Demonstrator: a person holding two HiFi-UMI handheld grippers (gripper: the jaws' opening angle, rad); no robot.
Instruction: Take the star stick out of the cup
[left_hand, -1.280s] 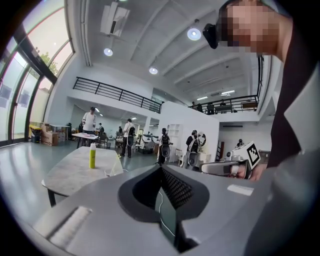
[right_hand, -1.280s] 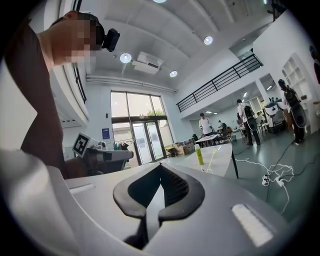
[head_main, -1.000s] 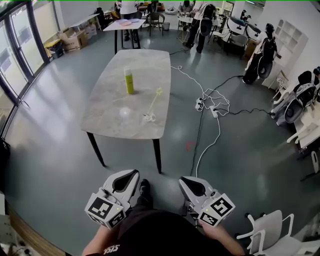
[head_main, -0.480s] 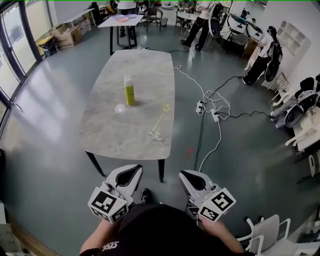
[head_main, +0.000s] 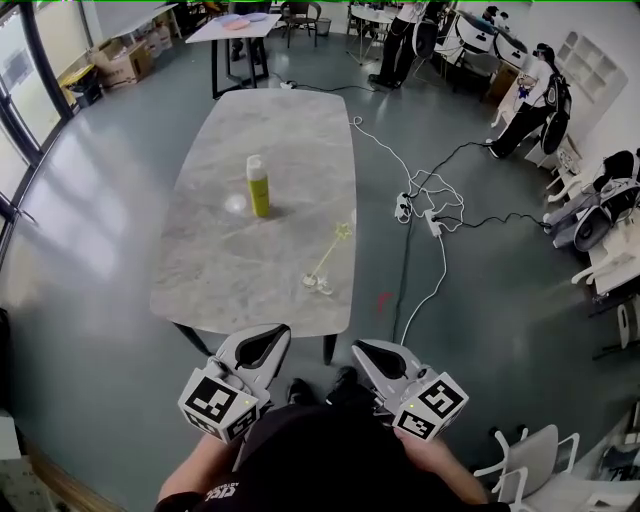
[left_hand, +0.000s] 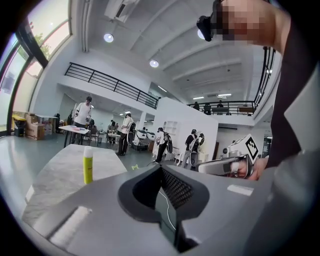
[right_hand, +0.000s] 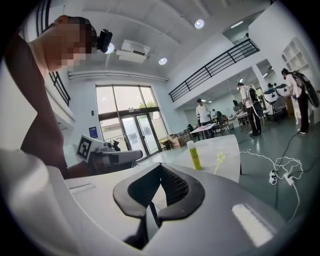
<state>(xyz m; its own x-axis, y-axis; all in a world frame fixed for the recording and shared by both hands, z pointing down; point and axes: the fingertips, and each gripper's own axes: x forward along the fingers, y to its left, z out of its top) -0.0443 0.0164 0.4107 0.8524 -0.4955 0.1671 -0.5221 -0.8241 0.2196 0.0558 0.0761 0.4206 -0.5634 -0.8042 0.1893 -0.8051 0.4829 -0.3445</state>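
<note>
- I stand at the near end of the table (head_main: 230, 260). I judge this to be the approach step, with no reach made yet.
- My left gripper (head_main: 268, 340) and right gripper (head_main: 372, 355) sit close to my body. Both have their jaws pressed together with nothing between them.
- The star stick (head_main: 330, 256) leans in a small clear cup (head_main: 318, 285) at the table's near end, toward its right edge.
- Next, I judge, 1 gripper must open and close on the thin stick. The other may need to steady the light cup.
- The stick is slim, pale yellow and star-tipped. The tabletop looks like smooth grey stone. A yellow-green bottle (head_main: 258, 188) stands farther along it.
</note>
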